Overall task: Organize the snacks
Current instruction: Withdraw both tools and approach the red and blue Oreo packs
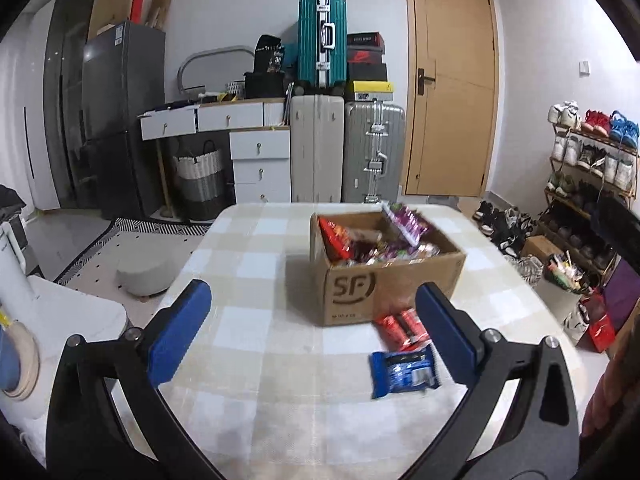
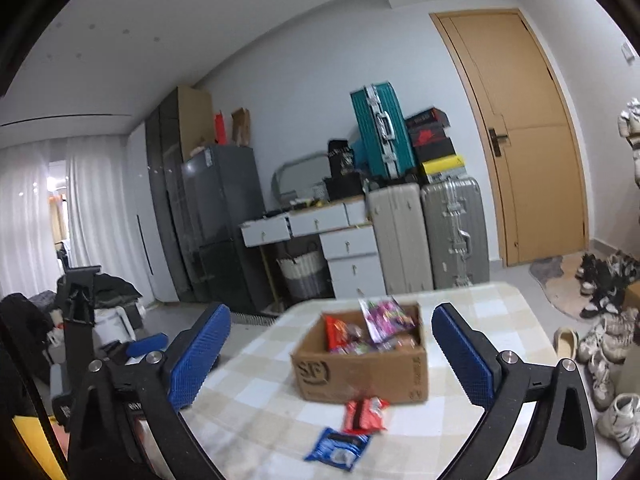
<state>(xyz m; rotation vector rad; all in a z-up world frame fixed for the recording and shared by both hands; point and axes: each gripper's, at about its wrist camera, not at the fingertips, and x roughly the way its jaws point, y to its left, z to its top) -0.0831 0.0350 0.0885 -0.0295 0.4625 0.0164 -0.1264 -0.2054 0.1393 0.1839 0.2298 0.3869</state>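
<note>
A brown cardboard box [image 1: 384, 280] marked SF stands on the checked tablecloth [image 1: 256, 264] and holds several snack packs, with a purple pack [image 1: 406, 222] sticking up at its far side. A red snack pack [image 1: 400, 326] and a blue snack pack [image 1: 404, 372] lie on the cloth in front of the box. My left gripper [image 1: 312, 314] is open and empty, above the near cloth, left of the loose packs. In the right wrist view the box [image 2: 360, 364], red pack [image 2: 365, 414] and blue pack [image 2: 338, 448] show between the fingers of my right gripper [image 2: 330, 346], open and empty.
Behind the table stand suitcases [image 1: 344, 152], white drawers [image 1: 256, 148], a grey fridge [image 1: 120, 112] and a wooden door [image 1: 452, 80]. A shoe rack [image 1: 588, 168] and shoes fill the right side. A round grey cushion [image 1: 144, 276] lies on the floor at left.
</note>
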